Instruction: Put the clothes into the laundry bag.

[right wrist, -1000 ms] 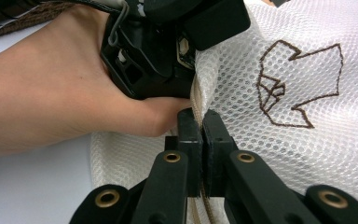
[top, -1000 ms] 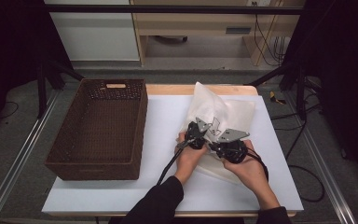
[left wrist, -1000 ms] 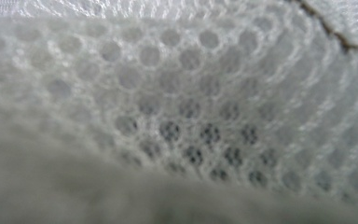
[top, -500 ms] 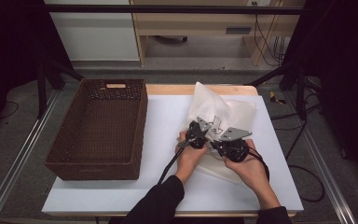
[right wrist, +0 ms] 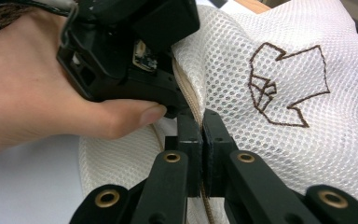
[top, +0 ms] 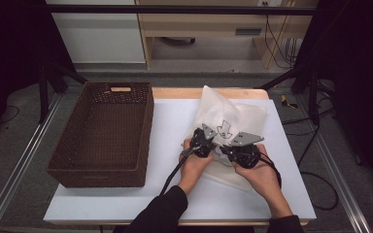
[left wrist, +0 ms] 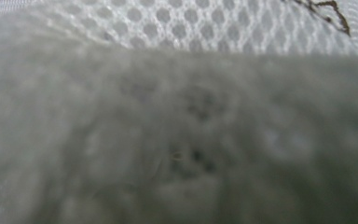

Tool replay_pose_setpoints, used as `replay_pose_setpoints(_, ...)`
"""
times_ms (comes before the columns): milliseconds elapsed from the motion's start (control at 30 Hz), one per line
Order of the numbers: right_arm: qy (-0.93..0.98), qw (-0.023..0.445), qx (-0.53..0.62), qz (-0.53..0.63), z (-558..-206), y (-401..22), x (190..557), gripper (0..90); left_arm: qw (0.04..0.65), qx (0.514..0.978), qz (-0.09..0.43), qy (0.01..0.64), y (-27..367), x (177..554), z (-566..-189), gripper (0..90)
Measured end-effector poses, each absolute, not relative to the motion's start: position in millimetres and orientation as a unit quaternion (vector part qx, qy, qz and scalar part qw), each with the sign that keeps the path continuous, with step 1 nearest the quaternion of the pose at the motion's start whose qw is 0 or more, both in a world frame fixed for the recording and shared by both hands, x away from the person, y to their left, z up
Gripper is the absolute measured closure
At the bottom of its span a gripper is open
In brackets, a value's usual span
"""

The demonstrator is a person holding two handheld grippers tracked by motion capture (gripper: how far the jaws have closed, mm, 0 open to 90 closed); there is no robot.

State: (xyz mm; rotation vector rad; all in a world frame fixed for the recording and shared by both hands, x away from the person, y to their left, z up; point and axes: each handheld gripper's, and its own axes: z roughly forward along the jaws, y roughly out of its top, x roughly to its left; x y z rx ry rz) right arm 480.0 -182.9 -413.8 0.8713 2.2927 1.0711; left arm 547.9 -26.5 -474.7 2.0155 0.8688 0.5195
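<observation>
A white mesh bag [top: 233, 114] with a brown embroidered shirt outline [right wrist: 284, 84] lies on the white table [top: 170, 116], right of centre. Both hands meet at its near edge. My right gripper [right wrist: 202, 119] is shut on the bag's beige zipper seam, the jaws pressed together with the seam between them. My left gripper [right wrist: 179, 107] sits just beyond it, its nose on the same seam. It lies to the left of my right gripper [top: 225, 150] in the high view, and its own jaws are hidden. In the left gripper view blurred mesh [left wrist: 191, 28] lies right against the camera.
A dark brown wicker basket [top: 102, 170] stands on the left of the table, empty. Cables trail from both grippers toward the table's front edge. Bare table lies in front of the hands and between the basket and the bag.
</observation>
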Motion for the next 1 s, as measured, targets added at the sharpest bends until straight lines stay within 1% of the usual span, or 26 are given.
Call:
replay_pose_setpoints(633, 0.836, 0.234, 0.313, 0.385, -412.5, -183.2, 478.8, 88.1, 0.443, 0.807, 0.204, 0.335, -8.1, 527.1, -467.2, 90.0)
replay_pose_setpoints(833, 0.838, 0.236, 0.310, 0.382, -412.8, -183.2, 478.4, 88.1, 0.450, 0.807, 0.204, 0.323, 5.2, 512.6, -458.2, 90.0)
replay_pose_setpoints(1000, 0.838, 0.237, 0.311, 0.382, -412.5, -184.5, 478.6, 88.2, 0.460, 0.803, 0.212, 0.313, 21.0, 496.0, -439.2, 90.0)
